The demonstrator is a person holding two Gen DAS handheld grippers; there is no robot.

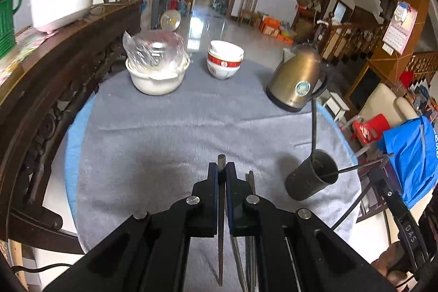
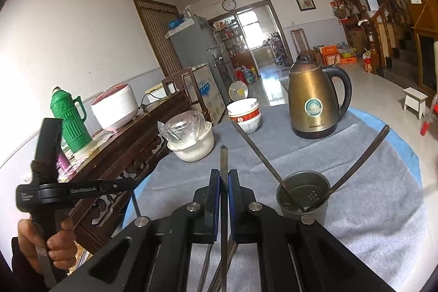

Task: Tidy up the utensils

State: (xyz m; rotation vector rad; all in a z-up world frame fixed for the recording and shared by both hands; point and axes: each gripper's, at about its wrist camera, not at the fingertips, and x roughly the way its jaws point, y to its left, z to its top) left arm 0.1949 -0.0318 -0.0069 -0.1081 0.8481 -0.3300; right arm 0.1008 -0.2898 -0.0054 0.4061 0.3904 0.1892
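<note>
1. Grey cloth point(image 1: 169, 127) is covering the round table, with a big tiled room stretching out behind it.
2. At the far side, a white pot point(image 1: 156, 73) with a plastic-wrapped lid is sitting on the left, stacked bowls point(image 1: 225, 60) are standing in the middle, and a brass-coloured kettle point(image 1: 297, 78) is standing on the right.
3. On the near right, a dark metal cup point(image 1: 310, 175) is holding two chopsticks point(image 2: 262, 155) that are leaning out over its rim in different directions.
4. The left gripper point(image 1: 221, 168) is hovering over the near cloth, its fingers clamping one metal chopstick point(image 1: 221, 237) whose tip is poking out past them.
5. More loose chopsticks point(image 1: 251, 251) are lying on the cloth just right of that gripper.
6. The right gripper point(image 2: 224, 177) is pinching another chopstick point(image 2: 224, 163) in the same way, just left of the cup point(image 2: 303, 194).
7. Further left, a wooden sideboard is carrying a rice cooker point(image 2: 115, 106) and a green flask point(image 2: 69, 122).
</note>
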